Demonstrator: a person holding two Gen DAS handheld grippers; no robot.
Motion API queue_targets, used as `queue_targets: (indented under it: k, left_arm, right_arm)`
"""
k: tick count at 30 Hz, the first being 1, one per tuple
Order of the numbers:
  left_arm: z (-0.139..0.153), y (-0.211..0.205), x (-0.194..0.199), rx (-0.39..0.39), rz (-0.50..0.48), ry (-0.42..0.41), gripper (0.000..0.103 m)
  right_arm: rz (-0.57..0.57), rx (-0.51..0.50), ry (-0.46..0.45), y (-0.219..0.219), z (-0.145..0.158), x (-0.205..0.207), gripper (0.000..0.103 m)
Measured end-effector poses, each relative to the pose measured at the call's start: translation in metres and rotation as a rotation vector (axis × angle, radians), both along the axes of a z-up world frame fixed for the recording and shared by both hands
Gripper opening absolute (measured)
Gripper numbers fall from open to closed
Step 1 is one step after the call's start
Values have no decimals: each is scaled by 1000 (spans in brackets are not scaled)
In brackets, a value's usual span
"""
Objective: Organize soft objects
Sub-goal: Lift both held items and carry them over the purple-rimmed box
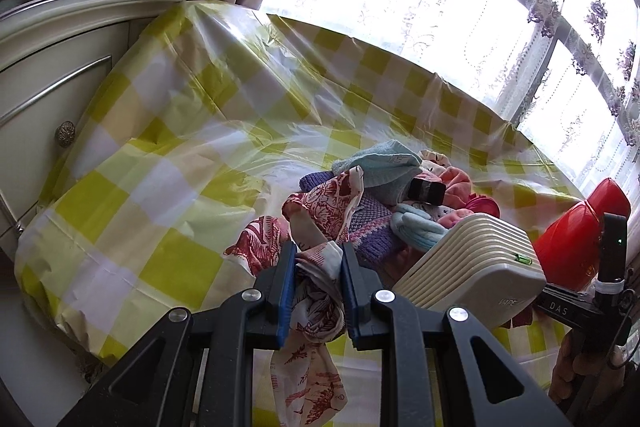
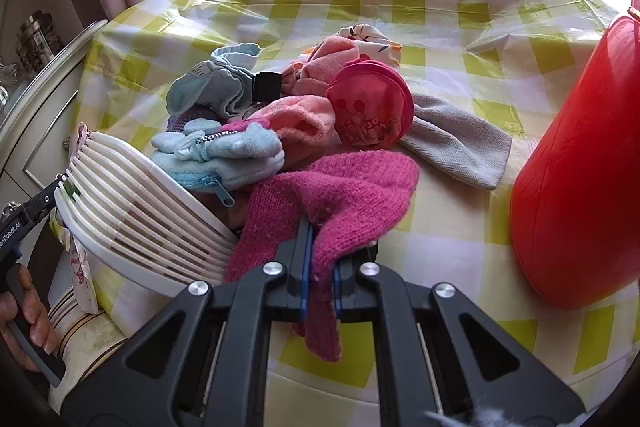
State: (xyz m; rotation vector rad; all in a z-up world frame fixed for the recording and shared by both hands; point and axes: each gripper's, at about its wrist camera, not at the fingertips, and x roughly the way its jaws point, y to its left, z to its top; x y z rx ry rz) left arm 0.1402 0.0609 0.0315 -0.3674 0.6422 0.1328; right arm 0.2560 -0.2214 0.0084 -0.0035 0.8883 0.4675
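L gripper (image 1: 318, 269) is clamping a red-print scarf (image 1: 320, 211), jaws nearly closed on bunched fabric, ends hanging below. R gripper (image 2: 320, 255) is pinching a magenta knit (image 2: 340, 187), jaws almost together w/ the knit draping over them. Both are sitting at the near edge of the pile (image 2: 280, 115) of soft items on the checked tablecloth (image 1: 160, 131). A white slatted basket (image 2: 152, 211) is lying tilted just left of the knit, touching the pile. Red container (image 2: 576, 167) is standing far right, apart from the clothes.
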Motion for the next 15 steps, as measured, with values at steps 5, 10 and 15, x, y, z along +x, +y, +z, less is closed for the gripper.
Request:
queue_targets:
  k: [5,10,15]
  left_arm:
    - [13,-10,-13,34,0,-37,22]
    - [24,-24,-24,47,-17,-66,22]
    - [36,-47,-37,62,-72,-94,22]
  right_arm:
    - [-36,6,-61,-15,18,-24,10]
    - [-64,31,-83,-36,32,-46,10]
    - [-93,55,-93,-61,42,-70,9]
